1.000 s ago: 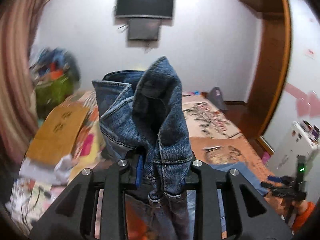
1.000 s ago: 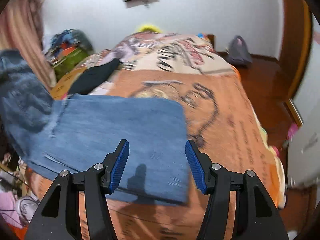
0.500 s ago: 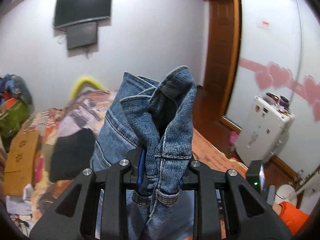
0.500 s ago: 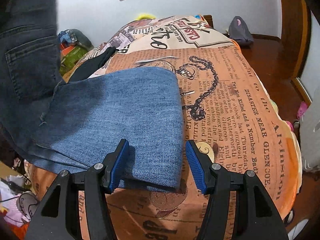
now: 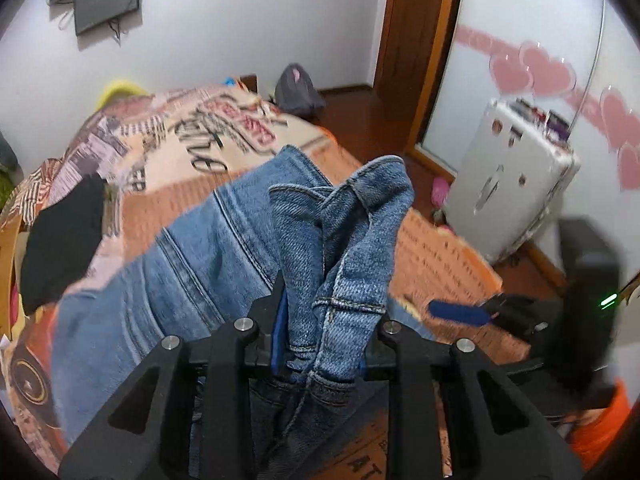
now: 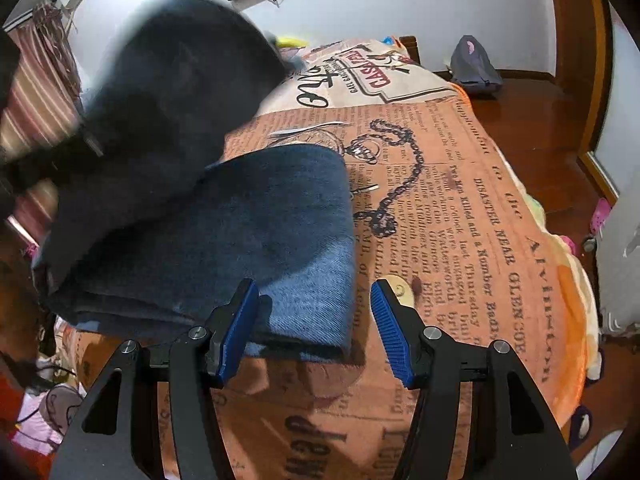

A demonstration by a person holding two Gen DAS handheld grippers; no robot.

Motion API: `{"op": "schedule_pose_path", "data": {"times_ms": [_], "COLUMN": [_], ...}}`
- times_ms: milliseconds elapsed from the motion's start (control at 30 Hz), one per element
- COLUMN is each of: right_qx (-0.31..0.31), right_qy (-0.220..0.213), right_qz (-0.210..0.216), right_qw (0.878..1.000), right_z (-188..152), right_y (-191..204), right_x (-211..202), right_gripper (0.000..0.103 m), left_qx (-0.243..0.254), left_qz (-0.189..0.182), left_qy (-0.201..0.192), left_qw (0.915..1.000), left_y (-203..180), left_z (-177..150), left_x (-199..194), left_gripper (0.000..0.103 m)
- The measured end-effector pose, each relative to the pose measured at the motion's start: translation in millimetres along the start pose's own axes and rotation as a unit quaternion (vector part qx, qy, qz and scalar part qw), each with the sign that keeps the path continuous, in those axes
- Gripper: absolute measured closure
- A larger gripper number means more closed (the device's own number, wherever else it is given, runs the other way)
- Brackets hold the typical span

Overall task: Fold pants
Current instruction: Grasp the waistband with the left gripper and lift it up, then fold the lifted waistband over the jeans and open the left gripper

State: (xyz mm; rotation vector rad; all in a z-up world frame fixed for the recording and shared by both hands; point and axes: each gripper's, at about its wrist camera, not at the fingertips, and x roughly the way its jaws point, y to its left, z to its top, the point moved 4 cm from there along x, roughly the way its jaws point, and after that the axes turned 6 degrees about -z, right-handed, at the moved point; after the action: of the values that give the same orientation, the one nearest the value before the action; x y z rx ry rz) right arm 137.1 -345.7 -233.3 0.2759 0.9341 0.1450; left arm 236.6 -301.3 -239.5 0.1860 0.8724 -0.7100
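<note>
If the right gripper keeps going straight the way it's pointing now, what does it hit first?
Most likely the near corner of the folded jeans on the printed blanket. The right gripper is open and empty, with that denim corner just beyond its fingers. Depth is uncertain; its right finger may meet blanket.

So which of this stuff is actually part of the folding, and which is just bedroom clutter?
Part of the job:
jeans
left gripper, clamped on the denim
right gripper, open
printed blanket

Just lying about:
black cloth
white suitcase
grey bag
wall screen
</note>
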Motion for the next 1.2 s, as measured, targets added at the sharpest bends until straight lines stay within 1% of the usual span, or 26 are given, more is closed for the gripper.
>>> {"op": "schedule_pose_path", "data": {"times_ms": [100, 233, 267, 300, 367, 433, 500, 600, 667, 700, 733, 800, 833, 867, 967, 1000, 1067, 1100, 1167, 1200], "right_qx": [0.009, 0.021, 0.023, 0.025, 0.029, 0.033, 0.035, 0.035, 0.03, 0.028, 0.025, 0.02, 0.016, 0.012, 0.007, 0.006, 0.001, -0.002, -0.007, -0.01], "right_qy": [-0.004, -0.007, -0.007, -0.007, -0.007, -0.007, -0.009, -0.012, -0.014, -0.015, -0.015, -0.016, -0.015, -0.014, -0.009, -0.007, 0.0, 0.004, 0.012, 0.016], "right_qz": [-0.002, -0.01, -0.011, -0.013, -0.016, -0.015, -0.014, -0.01, -0.008, -0.006, -0.003, 0.002, 0.006, 0.009, 0.024, 0.03, 0.033, 0.034, 0.037, 0.037], "right_qw": [1.0, 1.0, 1.0, 1.0, 0.999, 0.999, 0.999, 0.999, 0.999, 0.999, 1.0, 1.0, 1.0, 1.0, 1.0, 1.0, 0.999, 0.999, 0.999, 0.999], "right_z": [-2.4, -5.4, -5.8, -6.4, -8.5, -10.4, -11.4, -12.4, -12.5, -12.9, -12.9, -12.8, -12.8, -13.2, -14.9, -15.8, -18.3, -19.7, -21.1, -21.9], "right_y": [-6.2, -16.9, -18.5, -20.2, -23.5, -25.7, -26.0, -25.0, -22.5, -21.1, -19.0, -13.4, -9.4, -4.9, 6.8, 10.8, 19.4, 24.2, 31.5, 35.6], "right_x": [-7.2, -16.3, -17.5, -18.6, -20.6, -22.5, -24.2, -27.8, -31.2, -32.6, -33.6, -34.5, -34.6, -34.8, -33.0, -31.9, -28.2, -25.9, -21.7, -18.9], "right_gripper": [0.048, 0.048, 0.048, 0.048, 0.048, 0.048, 0.048, 0.048, 0.048, 0.048, 0.048, 0.048, 0.048, 0.048, 0.048, 0.048, 0.048, 0.048, 0.048, 0.048], "left_qx": [-0.007, 0.005, 0.007, 0.007, -0.01, -0.016, -0.015, -0.027, -0.029, -0.028, -0.027, -0.031, -0.037, -0.044, -0.063, -0.066, -0.069, -0.071, -0.081, -0.086], "left_qz": [0.007, 0.02, 0.02, 0.015, -0.023, -0.031, -0.017, -0.015, 0.007, 0.018, 0.039, 0.074, 0.09, 0.1, 0.131, 0.152, 0.177, 0.181, 0.183, 0.18], "left_qy": [0.019, 0.027, 0.029, 0.032, 0.031, 0.023, 0.013, -0.011, -0.039, -0.047, -0.056, -0.062, -0.06, -0.054, -0.016, 0.001, 0.027, 0.037, 0.072, 0.079], "left_qw": [0.9998, 0.9994, 0.9993, 0.9994, 0.9992, 0.9992, 0.9997, 0.9995, 0.9988, 0.9984, 0.9973, 0.9948, 0.9934, 0.9926, 0.9893, 0.9862, 0.9814, 0.9803, 0.9771, 0.9768], "left_y": [-1.4, -5.6, -5.9, -6.8, -10.5, -13.7, -13.7, -4.2, 13.7, 22.0, 37.5, 68.4, 89.6, 107.0, 164.9, 187.3, 217.2, 226.1, 250.3, 254.6], "left_z": [-10.1, -9.9, -9.0, -8.6, -8.6, -6.3, -1.8, 9.3, 20.6, 24.4, 29.0, 35.0, 36.7, 37.3, 32.9, 29.4, 21.3, 15.0, 0.8, -6.9], "left_x": [13.8, 19.0, 18.0, 17.4, 13.6, 7.9, 0.0, -22.4, -45.5, -52.2, -61.7, -72.3, -75.4, -75.6, -65.0, -57.1, -40.6, -33.7, -10.9, -5.5], "left_gripper": [0.074, 0.068, 0.063, 0.049, 0.033, 0.033, 0.033, 0.033, 0.033, 0.031, 0.029, 0.021, 0.021, 0.021, 0.021, 0.021, 0.021, 0.021, 0.021, 0.021]}}
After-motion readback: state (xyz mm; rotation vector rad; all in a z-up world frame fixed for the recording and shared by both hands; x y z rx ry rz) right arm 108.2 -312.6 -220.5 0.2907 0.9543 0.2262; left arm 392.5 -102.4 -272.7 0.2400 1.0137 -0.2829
